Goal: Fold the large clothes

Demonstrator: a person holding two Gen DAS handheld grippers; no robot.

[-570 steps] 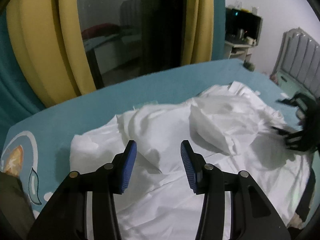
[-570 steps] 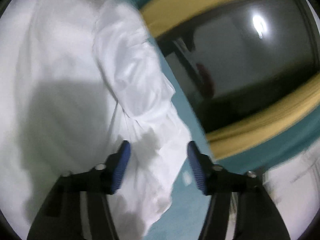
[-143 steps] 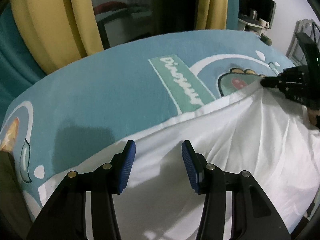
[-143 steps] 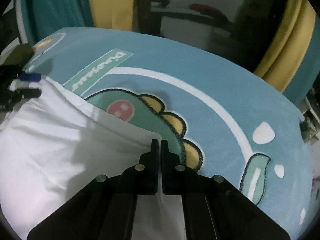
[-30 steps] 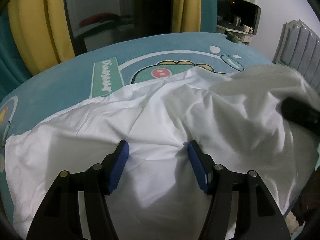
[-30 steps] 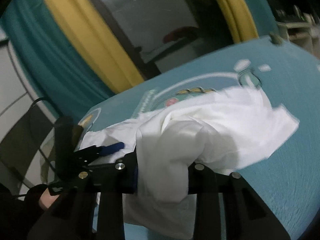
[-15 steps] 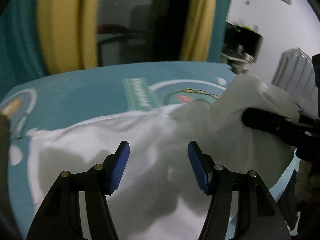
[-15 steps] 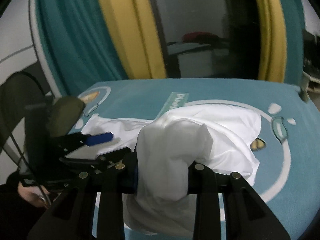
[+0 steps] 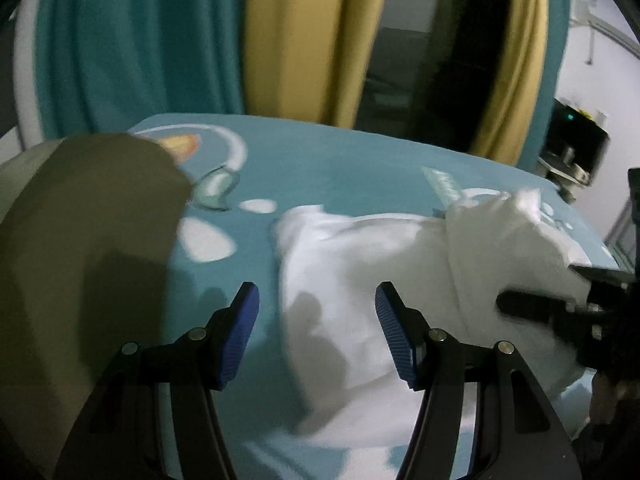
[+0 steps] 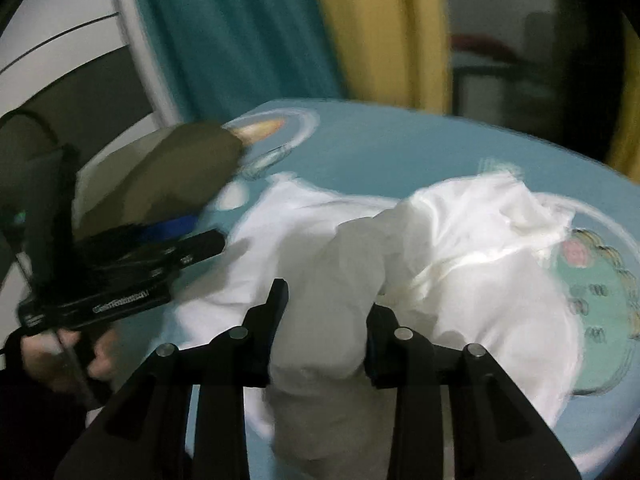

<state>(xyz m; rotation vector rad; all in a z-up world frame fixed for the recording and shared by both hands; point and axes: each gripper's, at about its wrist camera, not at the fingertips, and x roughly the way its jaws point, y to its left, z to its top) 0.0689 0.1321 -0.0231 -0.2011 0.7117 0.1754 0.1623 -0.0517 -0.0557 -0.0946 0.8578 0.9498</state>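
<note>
A large white garment lies crumpled on a teal cartoon-print bedspread. My left gripper is open above the garment's left edge, with nothing between its blue pads. My right gripper has a thick bunch of the white garment gripped between its jaws, which are opening slightly. The bunch hangs down over the jaws and hides the pads. In the left wrist view the right gripper shows at the far right against the cloth. The right wrist view has the left gripper at the left, held by a person's hand.
An olive cushion sits at the bed's left end, close to the left gripper. Teal and yellow curtains and a dark window stand behind the bed. A dark shelf unit is at the far right.
Both views have swung left, bringing the olive cushion into view. The right gripper has carried the bunched cloth leftward. The left gripper now hangs over the garment's left edge instead of its middle.
</note>
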